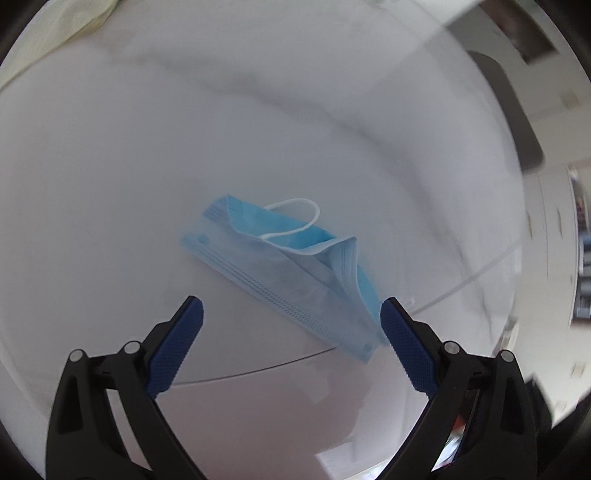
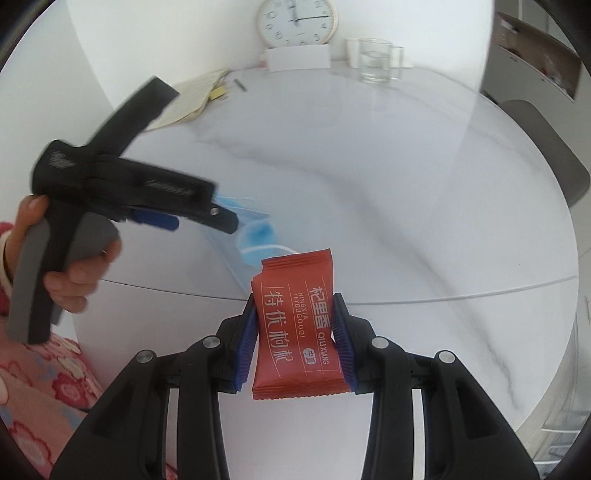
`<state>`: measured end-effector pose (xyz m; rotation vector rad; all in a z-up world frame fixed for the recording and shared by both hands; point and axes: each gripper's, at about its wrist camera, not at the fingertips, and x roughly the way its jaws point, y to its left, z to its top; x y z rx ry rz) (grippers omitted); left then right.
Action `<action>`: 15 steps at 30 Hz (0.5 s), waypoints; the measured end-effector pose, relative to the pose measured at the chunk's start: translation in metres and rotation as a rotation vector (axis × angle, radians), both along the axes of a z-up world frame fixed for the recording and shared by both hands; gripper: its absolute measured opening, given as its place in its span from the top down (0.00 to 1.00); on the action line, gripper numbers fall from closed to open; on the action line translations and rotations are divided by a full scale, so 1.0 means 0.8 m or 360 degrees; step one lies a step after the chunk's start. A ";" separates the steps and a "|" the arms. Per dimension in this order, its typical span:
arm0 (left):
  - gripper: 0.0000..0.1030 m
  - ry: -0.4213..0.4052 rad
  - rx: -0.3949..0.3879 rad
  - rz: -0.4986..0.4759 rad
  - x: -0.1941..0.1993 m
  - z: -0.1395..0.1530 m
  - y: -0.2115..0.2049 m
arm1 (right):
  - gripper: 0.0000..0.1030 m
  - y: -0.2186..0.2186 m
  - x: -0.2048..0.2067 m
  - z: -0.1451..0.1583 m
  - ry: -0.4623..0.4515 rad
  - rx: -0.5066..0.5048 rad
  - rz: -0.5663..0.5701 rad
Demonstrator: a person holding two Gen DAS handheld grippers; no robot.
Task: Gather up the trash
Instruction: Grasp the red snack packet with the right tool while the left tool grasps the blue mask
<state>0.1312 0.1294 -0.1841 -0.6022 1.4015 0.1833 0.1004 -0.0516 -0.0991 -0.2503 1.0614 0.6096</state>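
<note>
White marbled desk (image 2: 424, 177) fills the room's middle, a clock (image 2: 297, 22) and glasses (image 2: 375, 61) far at the back. Nearest, the right tongs (image 2: 295, 332) are clenched on a red snack packet (image 2: 295, 328), light and crinkly. Beyond, the left tongs (image 1: 291, 317) gape wide just short of a blue face mask (image 1: 280, 266) lying crumpled flat on the desk; it looks soft, limp and weightless, best pinched at a raised fold or the ear loop (image 1: 295, 218)
</note>
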 end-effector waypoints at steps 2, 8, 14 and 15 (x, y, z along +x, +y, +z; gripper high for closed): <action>0.14 0.0067 -0.0077 0.0157 0.006 -0.014 -0.005 | 0.62 -0.016 0.006 -0.003 -0.0003 0.0032 -0.0030; 0.16 0.0178 -0.0051 0.0502 0.015 -0.031 -0.022 | 0.62 -0.050 0.003 -0.004 -0.0009 0.0105 -0.0075; 0.37 0.0251 0.0009 0.0607 0.012 -0.040 -0.041 | 0.62 -0.070 -0.009 -0.002 -0.0023 0.0135 -0.0081; 0.47 0.0246 0.0028 0.0594 0.014 -0.039 -0.045 | 0.62 -0.072 -0.009 -0.002 -0.0026 0.0140 -0.0085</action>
